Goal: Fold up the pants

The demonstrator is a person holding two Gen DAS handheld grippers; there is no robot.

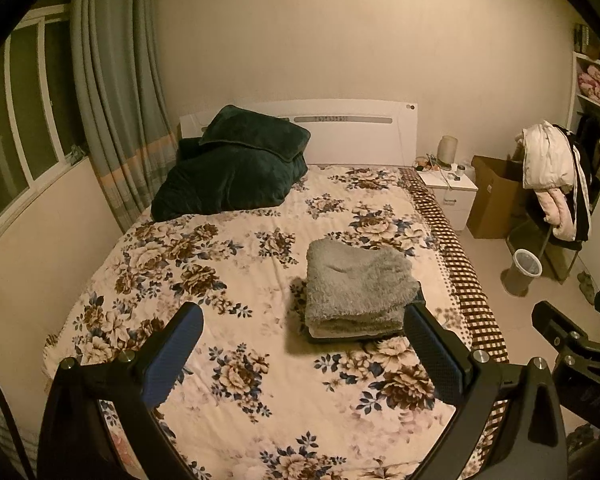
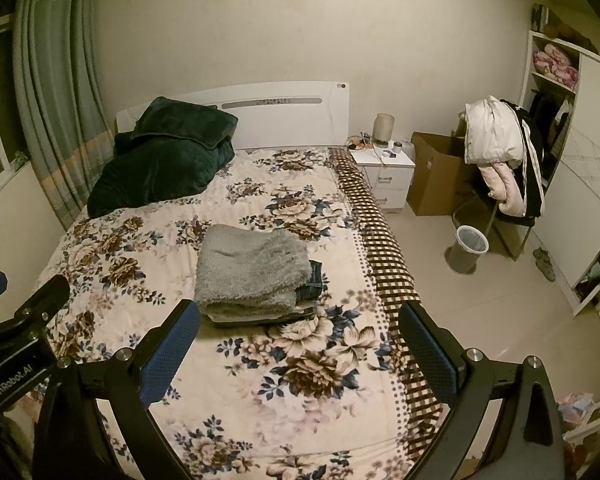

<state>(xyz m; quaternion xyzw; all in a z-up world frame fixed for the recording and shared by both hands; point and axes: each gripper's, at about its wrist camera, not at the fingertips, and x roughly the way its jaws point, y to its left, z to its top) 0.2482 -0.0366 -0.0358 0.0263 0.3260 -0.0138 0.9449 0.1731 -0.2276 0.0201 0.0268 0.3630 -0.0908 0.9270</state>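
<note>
Folded grey fleecy pants (image 1: 356,284) (image 2: 252,270) lie on top of a small stack of folded dark clothes (image 2: 312,284) on the floral bed (image 1: 236,256) (image 2: 284,364), right of its middle. My left gripper (image 1: 304,320) hovers above the bed's near half, open and empty, its right finger (image 1: 436,356) close to the stack's near right corner. Open and empty too, my right gripper (image 2: 300,316) hangs above the bed's right side, in front of the stack. The right gripper's tip (image 1: 560,328) shows at the left wrist view's right edge.
A dark green quilt and pillow (image 1: 236,168) (image 2: 168,152) lie at the head of the bed. Right of the bed stand a white nightstand (image 2: 386,172), a cardboard box (image 2: 440,172), a chair with clothes (image 2: 504,160) and a waste bin (image 2: 466,252). Curtains (image 1: 116,92) hang left.
</note>
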